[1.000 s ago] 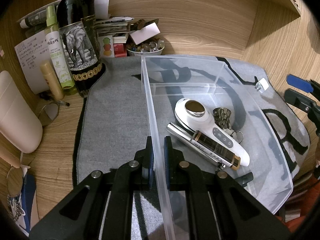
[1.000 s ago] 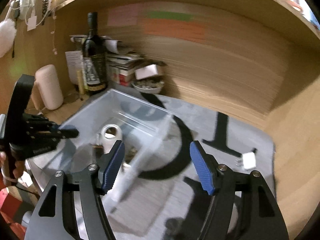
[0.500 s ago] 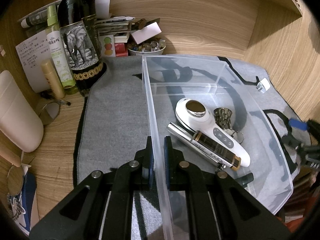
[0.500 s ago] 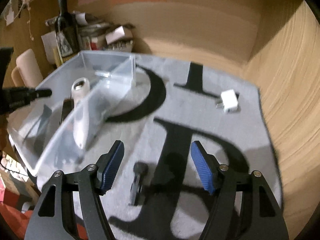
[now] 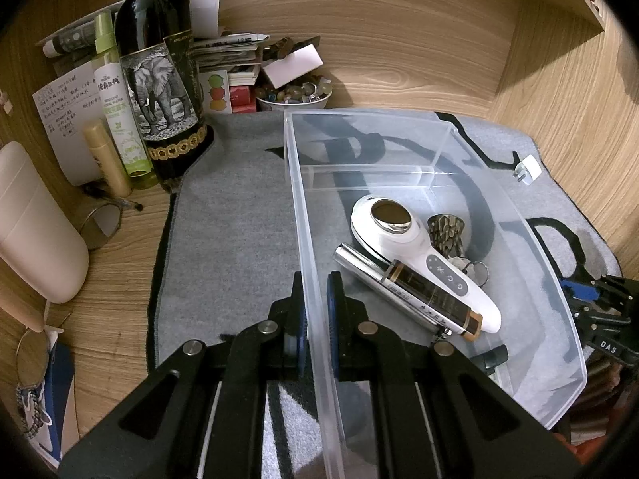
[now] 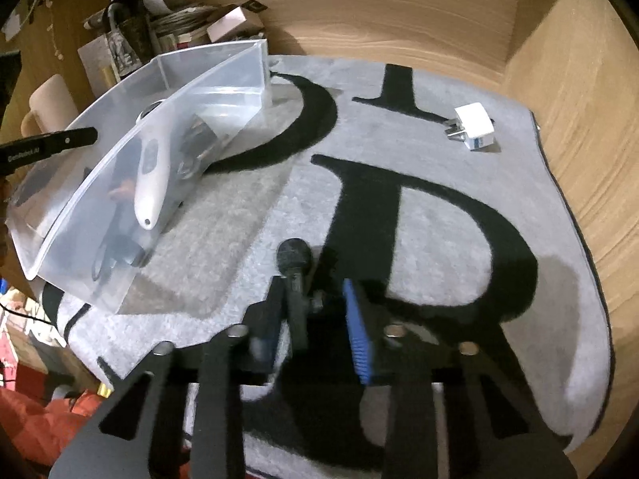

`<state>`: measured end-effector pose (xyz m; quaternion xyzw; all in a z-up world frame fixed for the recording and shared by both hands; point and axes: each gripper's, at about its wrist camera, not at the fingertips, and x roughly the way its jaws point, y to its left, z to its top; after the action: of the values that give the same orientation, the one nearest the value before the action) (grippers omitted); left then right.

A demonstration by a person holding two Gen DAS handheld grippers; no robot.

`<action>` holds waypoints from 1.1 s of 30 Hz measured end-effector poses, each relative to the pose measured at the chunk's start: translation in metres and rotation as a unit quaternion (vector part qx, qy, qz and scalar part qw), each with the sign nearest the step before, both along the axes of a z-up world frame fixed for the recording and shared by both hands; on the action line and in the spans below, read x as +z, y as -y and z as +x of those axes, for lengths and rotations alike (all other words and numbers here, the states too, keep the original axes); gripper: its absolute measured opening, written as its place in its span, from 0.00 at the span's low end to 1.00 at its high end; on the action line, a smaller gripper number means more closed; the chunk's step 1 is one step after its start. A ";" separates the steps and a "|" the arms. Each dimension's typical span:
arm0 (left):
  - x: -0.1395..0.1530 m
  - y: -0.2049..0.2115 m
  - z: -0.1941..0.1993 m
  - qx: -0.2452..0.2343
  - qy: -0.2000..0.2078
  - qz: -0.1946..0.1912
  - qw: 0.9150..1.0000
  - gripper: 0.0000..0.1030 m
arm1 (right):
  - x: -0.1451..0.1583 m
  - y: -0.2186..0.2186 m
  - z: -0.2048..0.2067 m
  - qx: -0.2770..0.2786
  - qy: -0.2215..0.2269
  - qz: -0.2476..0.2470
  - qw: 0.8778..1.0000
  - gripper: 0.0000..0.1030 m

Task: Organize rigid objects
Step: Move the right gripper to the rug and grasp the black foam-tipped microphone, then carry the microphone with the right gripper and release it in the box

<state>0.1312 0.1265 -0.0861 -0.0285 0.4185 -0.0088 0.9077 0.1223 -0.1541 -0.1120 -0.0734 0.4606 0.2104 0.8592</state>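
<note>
On the wooden tabletop [image 5: 120, 239], over a grey mat [image 5: 239, 219] with big black letters, pinching the near wall of the clear box [image 5: 303, 183] with the left tool [image 5: 317, 291], pressed tight on it. Just now closing the right tool [image 6: 311, 311] around the small black stick [image 6: 294, 263] lying on the mat near the box, with a gap at one pad, so not squeezing yet. Next, probably needing a firm squeeze, then lifting it over the wall, in beside the white wand [image 5: 419, 247].
</note>
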 end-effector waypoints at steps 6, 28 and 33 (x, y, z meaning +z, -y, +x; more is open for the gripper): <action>0.000 0.000 0.000 0.000 0.000 0.000 1.000 0.08 | 0.007 -0.001 0.004 -0.005 0.011 0.010 1.000 0.25; 0.000 0.001 0.000 0.000 0.001 0.000 1.000 0.08 | 0.087 -0.056 0.026 0.064 0.139 0.050 0.987 0.25; 0.000 0.000 0.000 0.000 0.000 0.000 1.000 0.08 | 0.096 -0.073 0.030 0.081 0.150 0.063 0.983 0.25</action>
<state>0.1309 0.1263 -0.0861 -0.0284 0.4181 -0.0091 0.9079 0.1520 -0.0816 -0.0163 -0.0873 0.3049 0.2948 0.9014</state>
